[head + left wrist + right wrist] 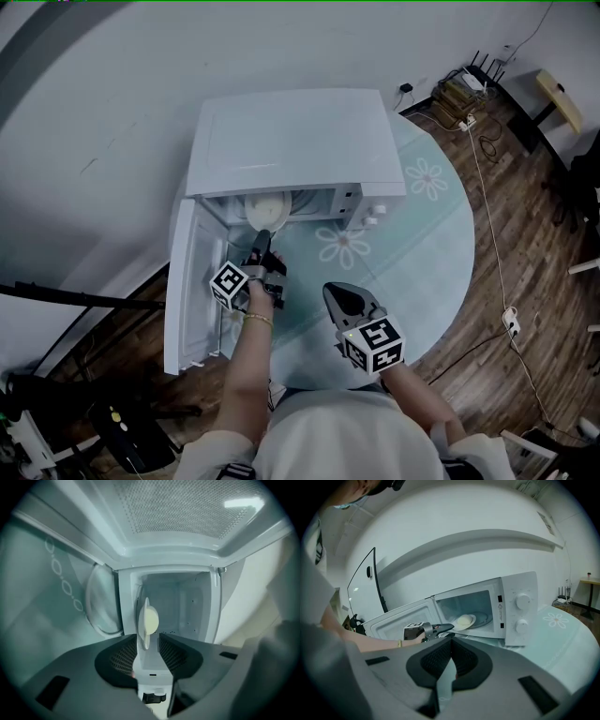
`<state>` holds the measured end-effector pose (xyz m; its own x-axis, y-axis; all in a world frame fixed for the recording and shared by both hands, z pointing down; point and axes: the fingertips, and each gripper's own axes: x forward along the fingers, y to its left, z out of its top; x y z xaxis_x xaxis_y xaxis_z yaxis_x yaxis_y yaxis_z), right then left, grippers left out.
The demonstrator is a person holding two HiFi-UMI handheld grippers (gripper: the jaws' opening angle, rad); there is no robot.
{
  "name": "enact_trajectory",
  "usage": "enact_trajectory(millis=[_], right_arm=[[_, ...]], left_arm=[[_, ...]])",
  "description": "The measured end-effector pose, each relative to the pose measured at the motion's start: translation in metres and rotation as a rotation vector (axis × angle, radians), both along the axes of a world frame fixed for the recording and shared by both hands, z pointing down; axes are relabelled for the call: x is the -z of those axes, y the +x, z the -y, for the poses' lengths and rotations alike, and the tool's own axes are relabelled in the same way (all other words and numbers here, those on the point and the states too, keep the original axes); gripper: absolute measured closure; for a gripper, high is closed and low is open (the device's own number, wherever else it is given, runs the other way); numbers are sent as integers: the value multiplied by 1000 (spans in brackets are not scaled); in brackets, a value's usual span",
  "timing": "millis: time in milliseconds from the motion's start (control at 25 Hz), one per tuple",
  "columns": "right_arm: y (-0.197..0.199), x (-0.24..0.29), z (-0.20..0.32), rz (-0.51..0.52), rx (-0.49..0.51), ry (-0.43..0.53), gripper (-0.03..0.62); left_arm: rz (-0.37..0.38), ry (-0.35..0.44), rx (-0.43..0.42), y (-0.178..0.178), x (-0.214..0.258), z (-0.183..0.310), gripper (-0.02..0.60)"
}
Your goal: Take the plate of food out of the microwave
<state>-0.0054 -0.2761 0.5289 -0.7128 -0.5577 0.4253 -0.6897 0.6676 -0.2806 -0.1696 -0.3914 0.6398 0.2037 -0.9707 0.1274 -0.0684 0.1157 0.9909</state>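
Early stage. The microwave [291, 141] door [187, 281] is already open, swung to the left of the head view. The plate [265, 208] of food is not out yet: it sits at the front of the cavity by the opening, upper centre of frame, partly under the roof. The left gripper [263, 238] is right at its near rim. Its own view shows the jaws apart with the rim edge-on in the gap; the pads are not pressing, and a gap shows on one side. So the grasp looks not yet made. Left to do, as I judge it: close on the rim, draw the plate out and set it somewhere on the table [441, 244]. The right gripper [333, 292] hangs back at lower centre, jaws together, nothing in them. The plate is round, so it has no real long axis. It lies flat, face up, with a pale mound of food [152, 619] on top, near rim facing out of the opening toward frame bottom. In the left gripper view it reads as a vertical sliver only because that camera is rolled.
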Motion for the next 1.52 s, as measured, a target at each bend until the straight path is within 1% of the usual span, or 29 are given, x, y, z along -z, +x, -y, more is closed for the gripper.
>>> enact_trajectory(millis=[80, 160, 400, 600, 800, 880, 920, 960, 1040, 1520], right_arm=[[2, -2, 2, -4, -4, -6, 588], [4, -4, 4, -8, -8, -9, 588], [11, -9, 9, -16, -24, -19, 588], [14, -12, 13, -17, -36, -25, 588], [16, -14, 15, -19, -47, -30, 588], [17, -14, 15, -20, -50, -30, 588], [17, -14, 15, -21, -51, -31, 588], [17, -14, 16, -21, -52, -31, 588], [17, -14, 15, -20, -54, -31, 588], [14, -7, 9, -11, -56, -16, 588]], left_arm=[[-15, -3, -2, 2, -3, 8, 432], [-24, -4, 0, 2, -5, 16, 425], [-44, -12, 24, -2, -8, 34, 425], [-43, -23, 41, -6, -12, 44, 425], [-51, -34, 34, -4, -14, 49, 425], [-51, -52, 35, -2, -16, 49, 445], [-53, -69, 42, -3, -19, 49, 471], [-58, -84, 51, -3, -21, 48, 530], [-64, -94, 56, -4, -24, 46, 532], [-58, -79, 51, -5, -13, 35, 532]])
